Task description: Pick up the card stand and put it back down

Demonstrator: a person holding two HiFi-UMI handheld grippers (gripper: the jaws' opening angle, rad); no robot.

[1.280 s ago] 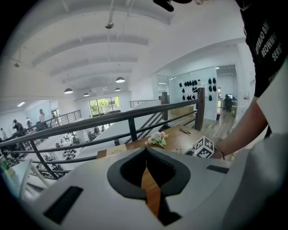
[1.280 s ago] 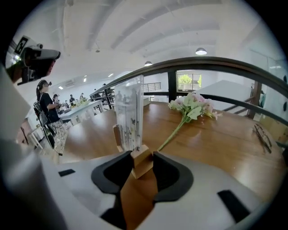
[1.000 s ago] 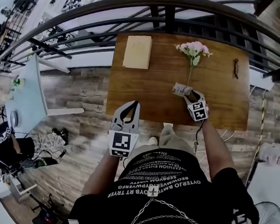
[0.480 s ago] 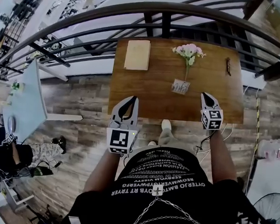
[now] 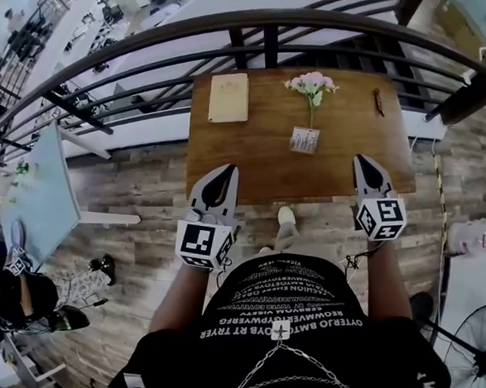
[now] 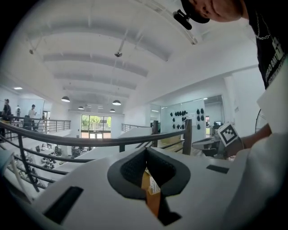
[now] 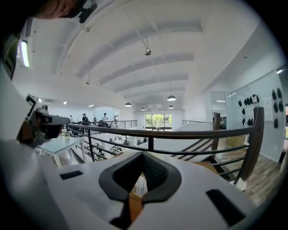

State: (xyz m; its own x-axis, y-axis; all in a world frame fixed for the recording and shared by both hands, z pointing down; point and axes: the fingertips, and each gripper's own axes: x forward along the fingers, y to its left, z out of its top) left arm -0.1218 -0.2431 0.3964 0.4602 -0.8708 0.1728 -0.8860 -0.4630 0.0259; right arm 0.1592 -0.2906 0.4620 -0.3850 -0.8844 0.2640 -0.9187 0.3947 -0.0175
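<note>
Holding nothing in the left gripper [image 5: 228, 170]: jaws brought together, tips touching, only the small hollow behind the tips left free. Same for the right gripper [image 5: 359, 158]: jaws just closed, tips met, nothing caught between them (confirmed in the right gripper view, where only a strip of wood and a pale printed patch show through the hollow). Held side by side and well apart from each other, both over the near edge of the wooden table [image 5: 245, 160] and pointing toward its far side, in contact with nothing on it.

Standing upright on the table, ahead of the right gripper and to its left, ahead of the left gripper and to its right: the card stand [image 5: 305, 139]. Touched by neither gripper, and somewhat nearer to the right one. Just beyond the card stand, farther from both grippers: pink flowers [image 5: 311, 83] on a thin green stem reaching down to it.

Far ahead of the left gripper, close to the far edge: a tan notebook [image 5: 229, 97], lying flat. Far ahead of the right gripper: a small dark thing [image 5: 378, 101], too small to name. Beyond the table, curving across in front of both grippers: a dark railing [image 5: 280, 22].
</note>
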